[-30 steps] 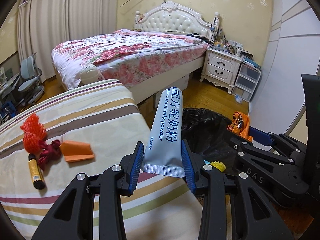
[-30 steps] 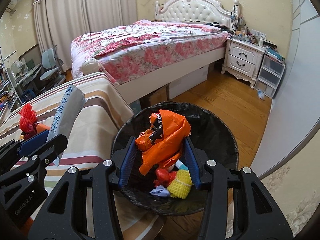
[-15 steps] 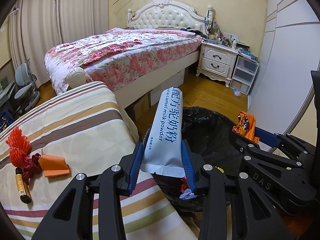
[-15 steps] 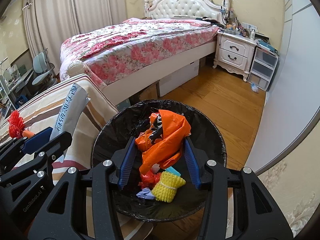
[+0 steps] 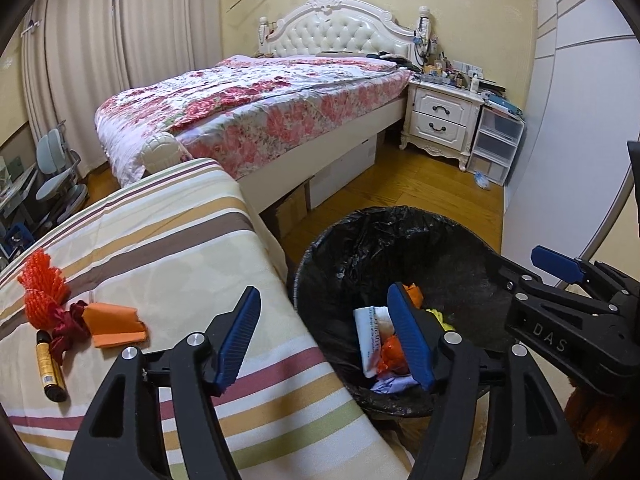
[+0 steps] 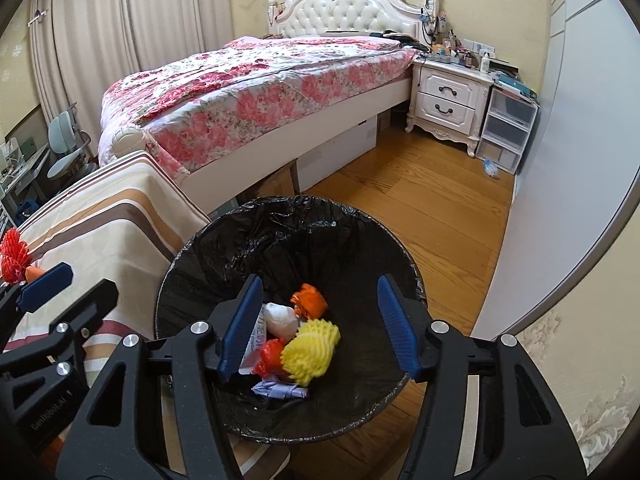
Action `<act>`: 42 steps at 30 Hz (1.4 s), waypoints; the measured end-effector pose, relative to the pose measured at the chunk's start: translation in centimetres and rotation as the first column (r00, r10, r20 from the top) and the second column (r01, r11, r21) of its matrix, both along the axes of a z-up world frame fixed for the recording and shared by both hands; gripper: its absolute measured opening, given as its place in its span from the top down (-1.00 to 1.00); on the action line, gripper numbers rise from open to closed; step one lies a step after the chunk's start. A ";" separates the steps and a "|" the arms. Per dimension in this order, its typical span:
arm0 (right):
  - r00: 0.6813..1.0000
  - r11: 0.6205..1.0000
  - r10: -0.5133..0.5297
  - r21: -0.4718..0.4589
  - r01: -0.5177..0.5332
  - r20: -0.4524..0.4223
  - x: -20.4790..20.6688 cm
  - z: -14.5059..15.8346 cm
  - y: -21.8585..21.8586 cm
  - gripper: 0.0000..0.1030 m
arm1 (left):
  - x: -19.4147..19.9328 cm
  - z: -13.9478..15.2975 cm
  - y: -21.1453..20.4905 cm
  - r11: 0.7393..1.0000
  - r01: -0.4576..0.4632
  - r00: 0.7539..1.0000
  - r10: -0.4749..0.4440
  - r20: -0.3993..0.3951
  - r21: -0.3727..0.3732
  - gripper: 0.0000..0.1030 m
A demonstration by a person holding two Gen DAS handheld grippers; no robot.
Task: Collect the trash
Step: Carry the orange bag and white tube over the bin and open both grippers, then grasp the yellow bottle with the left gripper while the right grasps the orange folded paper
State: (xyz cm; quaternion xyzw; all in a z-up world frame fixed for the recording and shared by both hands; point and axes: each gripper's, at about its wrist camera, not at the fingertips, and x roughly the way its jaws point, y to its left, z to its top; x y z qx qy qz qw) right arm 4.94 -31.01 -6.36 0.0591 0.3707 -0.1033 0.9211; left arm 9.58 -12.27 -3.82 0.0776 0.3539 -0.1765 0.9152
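A bin with a black liner (image 5: 360,216) (image 6: 280,204) stands on the floor beside the striped table (image 5: 168,240). Inside it lie a white milk powder packet (image 5: 370,332) (image 6: 256,338), an orange wrapper (image 6: 310,300), a yellow foam net (image 6: 310,354) and a red scrap (image 6: 272,356). My left gripper (image 5: 322,296) hangs over the bin's left rim. Its jaws are opening with nothing between them. My right gripper (image 6: 319,284) is above the bin, jaws opening and empty. On the table lie a red foam net (image 5: 40,288), a dark red ribbon (image 5: 68,328), an orange paper (image 5: 114,324) and a small yellow bottle (image 5: 50,364).
A bed with a floral cover (image 5: 260,108) stands behind the table, with cardboard boxes (image 5: 292,208) under it. A white nightstand (image 5: 440,120) and plastic drawers (image 5: 496,144) line the far wall. Wooden floor (image 6: 420,208) lies between bin and nightstand. A grey chair (image 5: 56,176) stands far left.
The left gripper opened and the milk powder packet fell into the bin. The right gripper opened and the orange wrapper dropped in too. Both views shifted slightly toward the bin.
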 end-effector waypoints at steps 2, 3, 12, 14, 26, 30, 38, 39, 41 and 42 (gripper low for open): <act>1.000 1.000 0.003 0.004 -0.003 0.000 0.0 0.0 -0.1 -0.13 | -0.2 0.2 0.5 1.000 -0.014 1.000 0.014 0.007 0.002 -0.28; 1.000 1.000 0.006 0.006 -0.006 0.000 0.0 0.0 0.0 -0.13 | -0.3 0.4 0.9 1.000 -0.022 1.000 0.022 0.011 0.002 -0.31; 0.995 0.995 0.095 0.016 -0.095 -0.008 -0.2 0.1 4.2 -0.13 | -1.2 1.1 5.8 0.990 -0.142 0.990 0.141 0.027 0.024 -0.35; 0.992 0.992 0.128 0.016 -0.127 -0.013 -0.1 0.0 5.7 -0.13 | -1.4 1.1 7.1 0.985 -0.172 0.985 0.171 0.029 0.026 -0.35; 0.955 0.956 0.295 0.018 -0.294 -0.038 0.1 -0.1 13.8 -0.13 | -2.3 0.6 15.3 0.934 -0.355 0.935 0.355 0.012 0.034 -0.35; 0.943 0.944 0.329 0.019 -0.328 -0.048 0.2 -0.1 15.8 -0.13 | -2.1 0.1 17.6 0.911 -0.410 0.912 0.411 -0.006 0.040 -0.35; 0.923 0.925 0.379 0.028 -0.378 -0.068 0.8 -0.3 18.6 -0.14 | -0.8 -0.5 19.9 0.900 -0.434 0.898 0.436 -0.054 0.045 -0.36; 0.920 0.923 0.385 0.027 -0.384 -0.070 0.9 -0.3 18.9 -0.14 | -0.6 -0.7 20.1 0.900 -0.433 0.898 0.435 -0.069 0.041 -0.36; 0.915 0.918 0.396 0.024 -0.395 -0.074 1.0 -0.3 19.5 -0.14 | -0.6 -1.0 20.8 0.902 -0.432 0.897 0.432 -0.098 0.023 -0.35; 0.912 0.916 0.402 0.023 -0.401 -0.077 1.1 -0.4 19.8 -0.14 | -0.6 -1.0 21.1 0.903 -0.430 0.897 0.429 -0.112 0.011 -0.26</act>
